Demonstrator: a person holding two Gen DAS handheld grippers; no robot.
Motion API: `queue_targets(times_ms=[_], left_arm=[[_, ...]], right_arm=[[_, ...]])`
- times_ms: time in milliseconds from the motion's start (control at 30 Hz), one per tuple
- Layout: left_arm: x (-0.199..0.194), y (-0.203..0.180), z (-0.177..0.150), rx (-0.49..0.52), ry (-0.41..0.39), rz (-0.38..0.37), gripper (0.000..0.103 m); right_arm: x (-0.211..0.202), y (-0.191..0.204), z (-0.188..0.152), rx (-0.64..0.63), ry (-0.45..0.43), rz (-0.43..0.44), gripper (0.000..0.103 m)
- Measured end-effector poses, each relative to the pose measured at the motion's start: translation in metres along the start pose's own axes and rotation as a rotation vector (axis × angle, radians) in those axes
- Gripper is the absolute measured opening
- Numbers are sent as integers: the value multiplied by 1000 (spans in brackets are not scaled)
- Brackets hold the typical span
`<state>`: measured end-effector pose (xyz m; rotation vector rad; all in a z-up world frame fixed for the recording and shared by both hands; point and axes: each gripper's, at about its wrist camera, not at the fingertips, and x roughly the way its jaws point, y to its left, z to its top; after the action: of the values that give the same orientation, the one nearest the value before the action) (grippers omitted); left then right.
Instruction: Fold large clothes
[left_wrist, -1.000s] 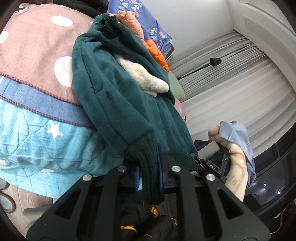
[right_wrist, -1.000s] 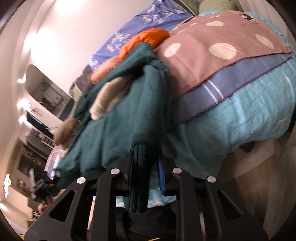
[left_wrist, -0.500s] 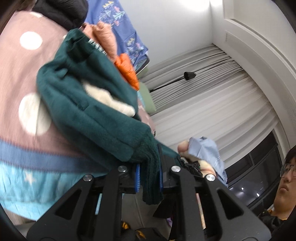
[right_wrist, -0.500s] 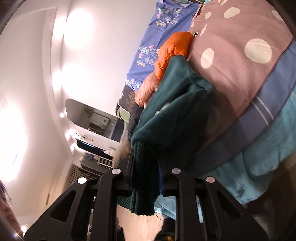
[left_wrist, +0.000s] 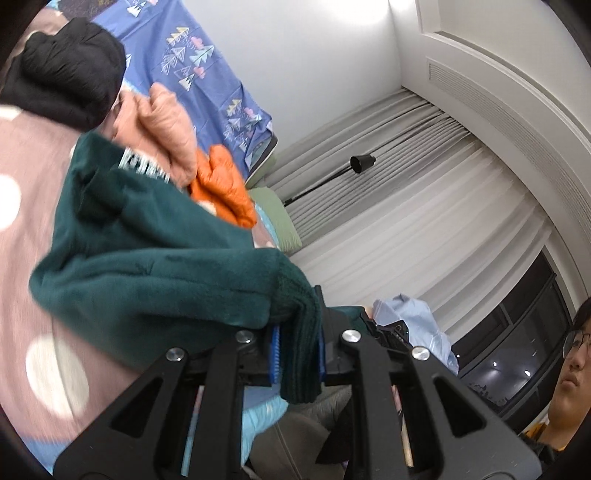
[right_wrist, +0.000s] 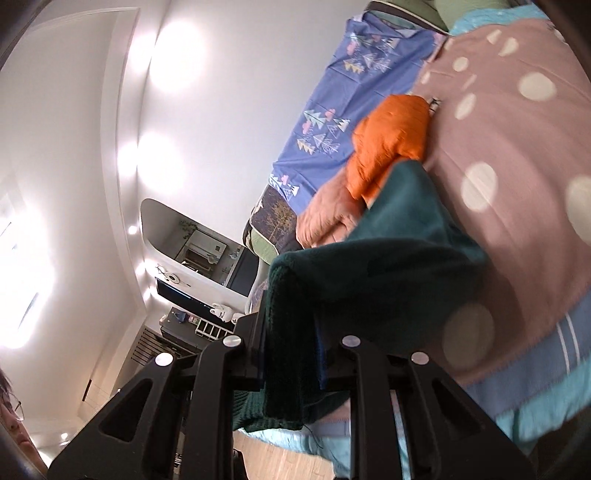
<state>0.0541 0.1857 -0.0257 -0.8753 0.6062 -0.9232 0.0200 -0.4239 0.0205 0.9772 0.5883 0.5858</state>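
A dark green fleece garment (left_wrist: 155, 266) hangs lifted over the bed, its body sagging back toward the pink dotted blanket (left_wrist: 22, 206). My left gripper (left_wrist: 299, 343) is shut on one ribbed knit cuff (left_wrist: 299, 332) of it. In the right wrist view the same green garment (right_wrist: 391, 258) stretches from the bed to my right gripper (right_wrist: 291, 354), shut on another ribbed edge (right_wrist: 286, 332). The right gripper's body and a hand in a light blue sleeve (left_wrist: 410, 321) show just beyond my left fingers.
On the bed lie an orange puffer jacket (left_wrist: 221, 188), a peach quilted garment (left_wrist: 162, 122) and a black garment (left_wrist: 62, 70). A blue tree-print sheet (right_wrist: 332, 125) covers the headboard. Curtains (left_wrist: 406, 206) and a wall lamp (left_wrist: 362, 162) stand behind. A person (left_wrist: 569, 373) is at the edge.
Both grippers rose and tilted up with the green garment, pulling it off the bed edge. The floor dropped out of the left view; wall, ceiling and curtains fill more of both views.
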Motion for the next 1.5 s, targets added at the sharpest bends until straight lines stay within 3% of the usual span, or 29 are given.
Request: queue_targets(times_ms=[200,467,700,833,900,967,1067,1167,1300,1333,1400,1433,1500], left_arm=[[28,15,57,-8,-34,-7,14],[68,71,127,-56,-63,49,12],[105,143,158,-97,-58,207,11],[119,178,159,-94,-49,332,11],[120,188,160,-101,-56,351,11],[119,194,164,-85,-73,378,13],[115,195,169,-70,-97,399,19],[103,177,172,-21,-157,490,48],[77,139,173,40,-247,531,49],[74,125,171,75,-260,547,48],[76,103,167,130,-258,571,34],[84,88,164,168,-239,578,32],[103,74,159,219,-198,593,25]], right_arm=[[43,-5,49,54,-9,17,20],[129,-61,116,266,32,39,21],[194,-124,140,407,69,-51,26],[202,-158,139,481,40,-43,37],[195,-160,142,436,-13,-78,39],[185,-158,147,371,-55,-180,49],[178,-152,145,332,-55,-183,49],[175,-125,137,220,-65,-215,49],[173,-71,120,7,-58,-255,47],[177,-56,114,-55,-50,-270,39],[190,-34,103,-147,-12,-293,27],[202,-25,97,-190,15,-307,22],[228,-11,86,-274,55,-359,20]])
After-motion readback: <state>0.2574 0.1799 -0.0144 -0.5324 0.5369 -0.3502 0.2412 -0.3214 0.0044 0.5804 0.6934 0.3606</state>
